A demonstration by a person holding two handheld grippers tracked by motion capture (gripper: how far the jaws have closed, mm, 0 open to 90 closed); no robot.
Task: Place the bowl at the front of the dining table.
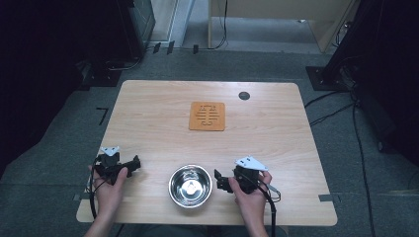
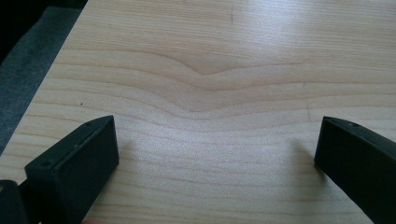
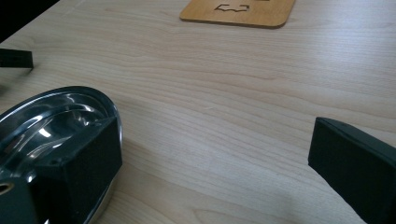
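High view: wooden table [image 1: 276, 143] on grey carpet, dark equipment and trailing cables on the floor beyond its far and right edges. Steel bowl [image 1: 190, 185] close to the near edge, midway along it, empty and upright. Orange cut-out mat [image 1: 207, 116] flat toward the far edge, well apart from the bowl; small dark round cap [image 1: 244, 95] near the far edge, right of the mat. Left gripper [image 1: 132, 165] held near the near-left corner, left of the bowl, apart from it. Right gripper [image 1: 220, 180] held just right of the bowl.

Left gripper view: jaws wide apart, bare wood between them.

Right gripper view: jaws wide apart too, one jaw overlapping the bowl [image 3: 51, 126] rim, contact impossible to judge; bare wood between jaws and mat [image 3: 240, 11].
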